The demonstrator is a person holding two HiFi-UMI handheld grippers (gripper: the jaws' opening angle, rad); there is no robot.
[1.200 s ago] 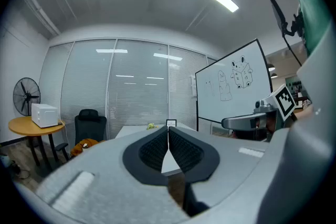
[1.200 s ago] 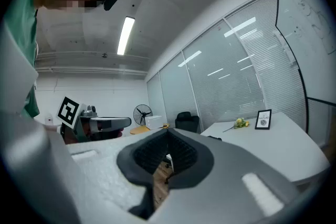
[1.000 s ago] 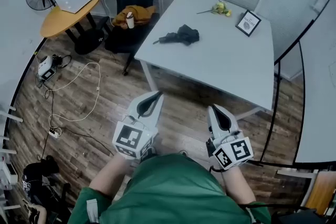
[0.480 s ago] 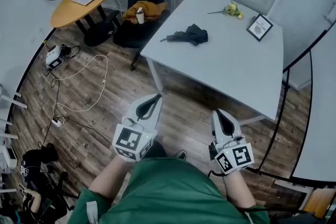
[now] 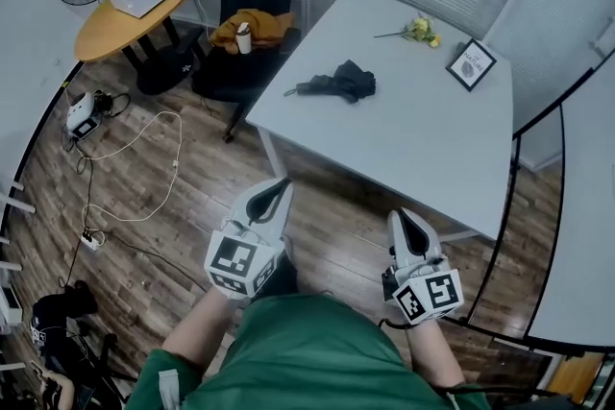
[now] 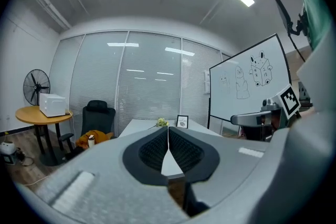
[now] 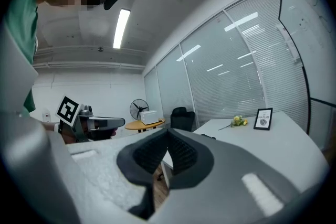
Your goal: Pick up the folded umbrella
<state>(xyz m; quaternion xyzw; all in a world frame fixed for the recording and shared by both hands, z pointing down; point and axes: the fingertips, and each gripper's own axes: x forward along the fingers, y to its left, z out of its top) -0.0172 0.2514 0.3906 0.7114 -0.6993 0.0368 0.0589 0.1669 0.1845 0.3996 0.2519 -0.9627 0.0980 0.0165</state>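
Since the black folded fabric umbrella [image 5: 332, 84] sits untouched on the far white rectangular table [image 5: 413, 149], nothing's done yet, with the left gripper [image 5: 278, 186] and right gripper [image 5: 399, 217] both closed on nothing.

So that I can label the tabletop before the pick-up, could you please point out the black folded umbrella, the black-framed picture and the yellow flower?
Black folded umbrella [image 5: 336, 83]: head view, on its bunched canopy.
Black-framed picture [image 5: 470, 64]: head view, on the print inside the frame.
Yellow flower [image 5: 420, 29]: head view, on the blossom.
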